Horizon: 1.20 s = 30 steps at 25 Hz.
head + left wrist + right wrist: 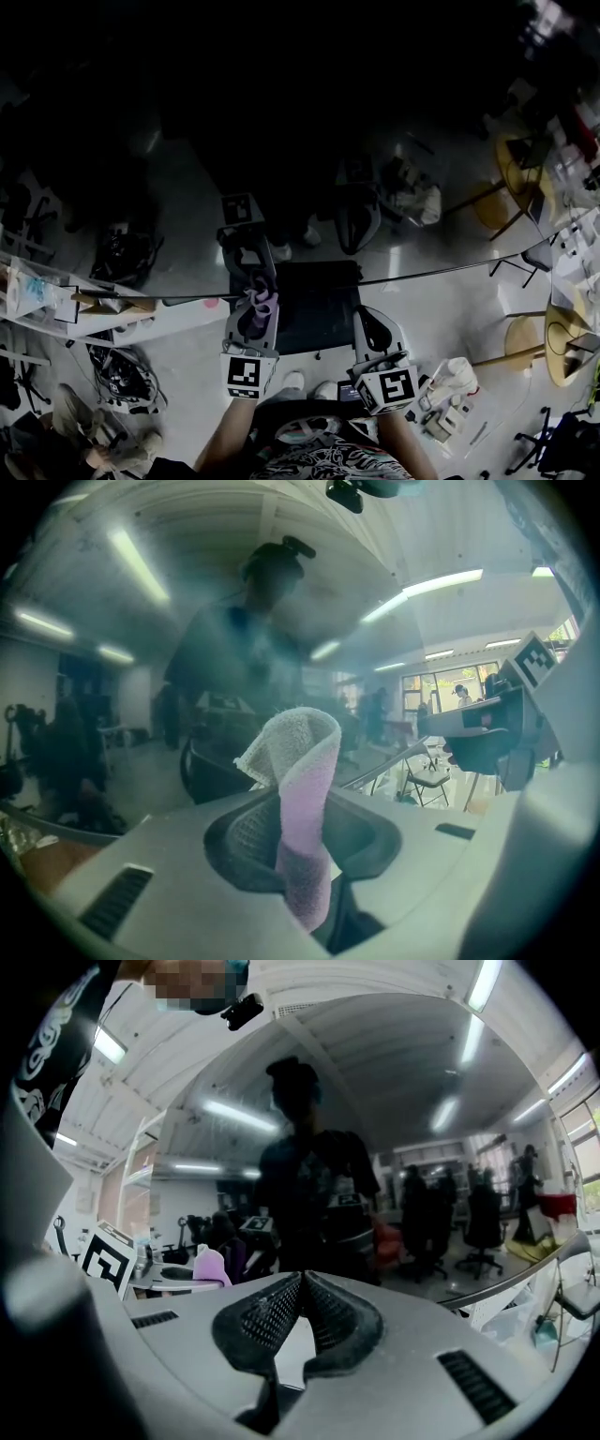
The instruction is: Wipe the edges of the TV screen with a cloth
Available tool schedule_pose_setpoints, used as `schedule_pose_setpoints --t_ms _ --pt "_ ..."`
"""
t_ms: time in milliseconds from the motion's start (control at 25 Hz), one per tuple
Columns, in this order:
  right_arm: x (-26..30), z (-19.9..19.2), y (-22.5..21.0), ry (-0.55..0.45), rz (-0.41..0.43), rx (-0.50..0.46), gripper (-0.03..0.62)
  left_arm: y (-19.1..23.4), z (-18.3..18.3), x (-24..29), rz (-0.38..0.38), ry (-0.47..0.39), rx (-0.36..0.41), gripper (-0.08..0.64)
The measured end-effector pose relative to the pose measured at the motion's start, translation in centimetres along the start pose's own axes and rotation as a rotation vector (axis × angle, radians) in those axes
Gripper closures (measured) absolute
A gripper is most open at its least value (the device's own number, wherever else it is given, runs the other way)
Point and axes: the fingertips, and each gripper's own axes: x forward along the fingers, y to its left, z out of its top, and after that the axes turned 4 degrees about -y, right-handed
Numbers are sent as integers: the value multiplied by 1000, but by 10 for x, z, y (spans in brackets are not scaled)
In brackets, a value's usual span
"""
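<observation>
The dark, glossy TV screen (281,112) fills the upper head view and mirrors the room and me. Its lower edge (441,272) runs across the middle. My left gripper (260,302) is shut on a pink and white cloth (263,302), held up against that lower edge. In the left gripper view the cloth (302,808) stands folded between the jaws, right in front of the reflecting screen (187,649). My right gripper (373,330) sits just right of the left one, below the edge, jaws shut with nothing between them (302,1283).
Below the screen lies a pale floor with a black stand base (314,314). A white shelf unit (56,300) and cables (117,375) are at the left. Wooden stools (562,342) and a white box (450,398) are at the right. Folding chairs (427,780) stand further off.
</observation>
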Motion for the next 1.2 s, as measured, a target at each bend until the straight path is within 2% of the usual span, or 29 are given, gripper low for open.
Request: schedule_pose_setpoints --t_ms 280,440,640,840,1040,1200 --pt "10 -2 12 4 -30 -12 563 2 -1 -2 -36 -15 -20 457" --pt "15 -2 14 -11 -10 -13 563 2 0 -1 -37 -22 -18 457" --pt "13 1 2 -24 59 -6 563 4 -3 -2 35 -1 -48 457" --pt "0 0 -34 6 136 -3 563 9 -3 0 146 -1 -87 457" --pt "-14 0 -79 -3 166 -6 563 6 -3 2 219 7 -80 457" --pt "-17 -2 -94 -6 189 -12 563 12 -8 0 266 21 -86 457"
